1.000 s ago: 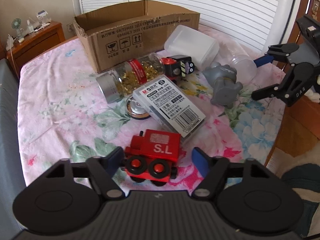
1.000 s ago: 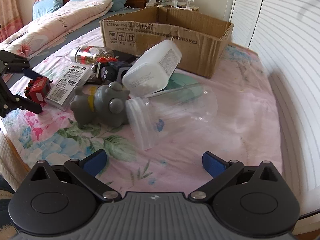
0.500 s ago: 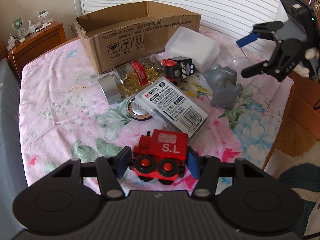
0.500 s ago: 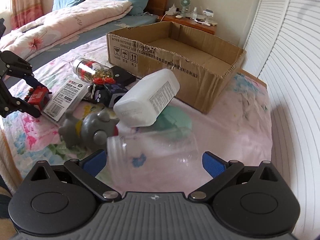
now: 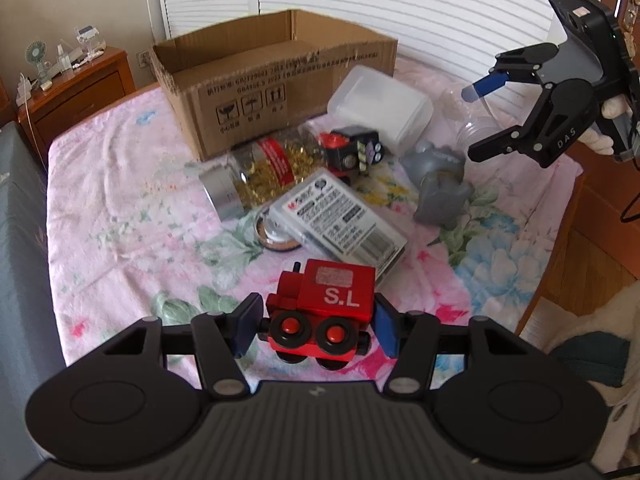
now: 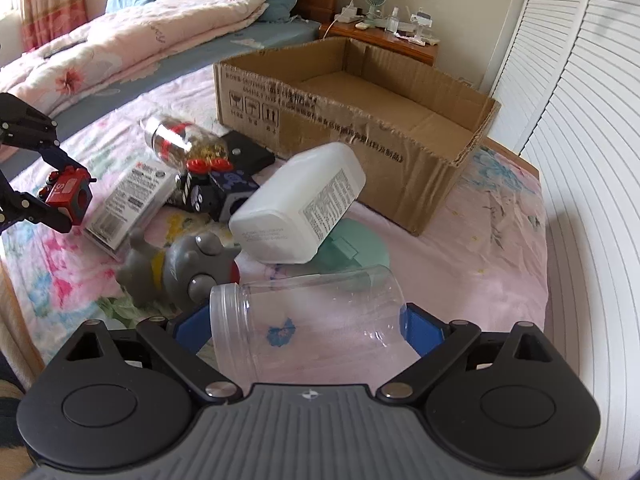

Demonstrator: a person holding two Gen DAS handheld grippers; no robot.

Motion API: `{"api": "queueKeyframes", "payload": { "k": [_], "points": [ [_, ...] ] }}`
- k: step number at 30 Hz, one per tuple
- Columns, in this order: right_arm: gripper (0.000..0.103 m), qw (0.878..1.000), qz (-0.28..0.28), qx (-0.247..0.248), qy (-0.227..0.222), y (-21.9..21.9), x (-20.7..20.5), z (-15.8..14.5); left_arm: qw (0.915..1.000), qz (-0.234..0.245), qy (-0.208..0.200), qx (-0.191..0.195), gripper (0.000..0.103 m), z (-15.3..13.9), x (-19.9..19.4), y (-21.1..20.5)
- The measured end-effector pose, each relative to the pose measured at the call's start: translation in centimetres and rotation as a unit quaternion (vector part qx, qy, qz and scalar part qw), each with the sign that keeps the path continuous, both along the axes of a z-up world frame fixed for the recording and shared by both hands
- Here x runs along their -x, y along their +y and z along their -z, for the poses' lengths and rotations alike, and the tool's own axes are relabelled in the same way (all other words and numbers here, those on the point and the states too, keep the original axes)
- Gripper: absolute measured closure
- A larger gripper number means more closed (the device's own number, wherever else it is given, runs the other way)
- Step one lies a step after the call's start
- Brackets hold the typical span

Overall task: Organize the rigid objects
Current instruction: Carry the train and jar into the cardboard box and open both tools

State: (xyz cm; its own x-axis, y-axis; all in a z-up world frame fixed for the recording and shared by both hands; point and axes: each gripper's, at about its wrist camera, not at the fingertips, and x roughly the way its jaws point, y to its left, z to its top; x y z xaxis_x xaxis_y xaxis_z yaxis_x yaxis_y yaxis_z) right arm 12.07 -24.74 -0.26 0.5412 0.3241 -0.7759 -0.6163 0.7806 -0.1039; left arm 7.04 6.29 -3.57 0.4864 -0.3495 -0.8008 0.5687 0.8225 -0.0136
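Observation:
A red toy train [image 5: 332, 300] marked "S.L" sits between the blue pads of my left gripper [image 5: 320, 322], which is shut on its ends just above the flowered cloth. The right wrist view shows the same train [image 6: 66, 192] at far left, in that gripper. A clear plastic jar [image 6: 312, 320] without a lid lies on its side across my right gripper [image 6: 308, 330]. Its mouth is at the left pad and its base at the right pad. The jaws are closing around it, and I see no firm press. An open cardboard box [image 6: 360, 128] stands behind.
A white plastic bottle [image 6: 300, 208], a grey toy figure [image 6: 180, 272], a black toy train [image 5: 352, 152], a jar of golden bits [image 5: 260, 172], a flat barcoded case [image 5: 340, 216] and a green lid [image 6: 356, 248] crowd the middle. The table's edge [image 5: 560, 240] drops off on the right.
My left jaws have shut on the red train. My right gripper has come in over the clear jar, which now lies between its fingers, and the pads have started to narrow.

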Motion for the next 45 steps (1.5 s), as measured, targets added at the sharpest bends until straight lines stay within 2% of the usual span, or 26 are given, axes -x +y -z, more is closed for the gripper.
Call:
{"api": "queueKeyframes", "payload": {
  "k": [9,18,22,27,29,30,31,32,34,40,45],
  "points": [
    [0.004,0.999,0.004,-0.026,-0.030,-0.4,-0.4,-3.7,0.9995,0.001,-0.030,0.002,0.046,-4.3,-1.7,-0.3],
    [0.004,0.996,0.009,-0.046,-0.071,1.4,-3.2,-7.6,0.9946,-0.017,-0.102,0.006,0.046,-9.4,-9.0,-2.3],
    [0.004,0.996,0.014,-0.045,-0.082,2.2,-4.6,-8.5,0.9935,-0.023,-0.112,0.004,0.046,-10.1,-12.9,-3.6],
    [0.004,0.995,0.023,-0.054,-0.081,2.6,-5.8,-9.0,0.9917,-0.050,-0.119,0.000,0.045,-9.2,-16.7,-5.2],
    [0.004,0.995,0.028,-0.057,-0.080,2.7,-6.2,-9.0,0.9893,-0.074,-0.126,0.001,0.039,-8.6,-17.9,-5.4],
    [0.004,0.995,0.031,-0.058,-0.078,2.8,-6.5,-9.0,0.9885,-0.087,-0.124,0.006,0.024,-8.3,-18.5,-5.2],
    [0.004,0.995,0.035,-0.060,-0.076,2.8,-6.8,-9.0,0.9877,-0.101,-0.119,0.014,0.009,-8.0,-18.7,-5.0],
    [0.004,0.995,0.037,-0.061,-0.075,2.8,-6.9,-9.0,0.9869,-0.111,-0.115,0.021,0.007,-7.8,-18.8,-4.8],
    [0.004,0.994,0.044,-0.063,-0.072,2.9,-7.3,-8.9,0.9843,-0.124,-0.121,0.034,0.007,-7.8,-18.2,-4.0],
    [0.004,0.994,0.066,-0.067,-0.058,3.3,-9.0,-8.7,0.9790,-0.164,-0.117,0.032,0.002,-7.6,-15.1,-2.4],
    [0.004,0.993,0.093,-0.063,-0.041,4.2,-11.1,-8.4,0.9775,-0.168,-0.127,0.005,0.002,-6.9,-11.9,-2.6]
  ]
}}
